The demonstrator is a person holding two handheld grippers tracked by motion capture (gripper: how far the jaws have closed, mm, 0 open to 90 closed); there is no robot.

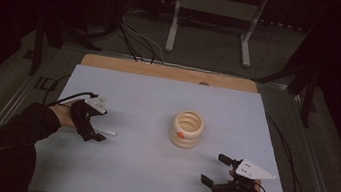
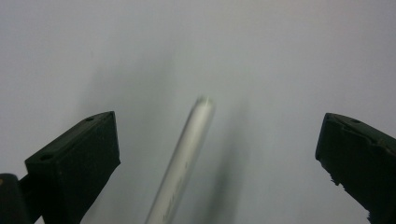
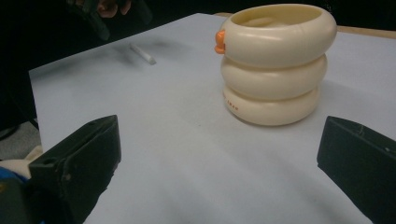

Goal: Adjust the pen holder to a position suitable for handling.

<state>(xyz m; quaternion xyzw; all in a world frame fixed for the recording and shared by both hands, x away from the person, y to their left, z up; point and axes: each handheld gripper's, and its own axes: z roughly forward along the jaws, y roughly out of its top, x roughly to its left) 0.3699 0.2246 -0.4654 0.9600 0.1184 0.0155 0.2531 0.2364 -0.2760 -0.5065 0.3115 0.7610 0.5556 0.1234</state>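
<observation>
The desk (image 1: pixel 148 168) carries a pale blue sheet, with a strip of bare wood along its far edge. Near the middle of the desk, a little toward the right edge, stands a cream ringed holder (image 1: pixel 187 128), three stacked rings with an open top and a small orange tab (image 3: pixel 219 41) on its upper ring.

The right gripper (image 1: pixel 217 170) hovers near the desk's near right corner, jaws spread wide and holding nothing; in the right gripper view the holder stands ahead of it, beyond and between the two jaws.

The left gripper (image 1: pixel 94 131) is over the left part of the desk, about midway between near and far edges, tipped down at the surface. Its jaws are also spread apart, gripping nothing.

A thin white pen (image 2: pixel 183 161) lies flat on the sheet between the left gripper's jaws, touching neither. In the high view its long axis runs roughly parallel to the near edge, its free end pointing toward the holder, well apart from it.
</observation>
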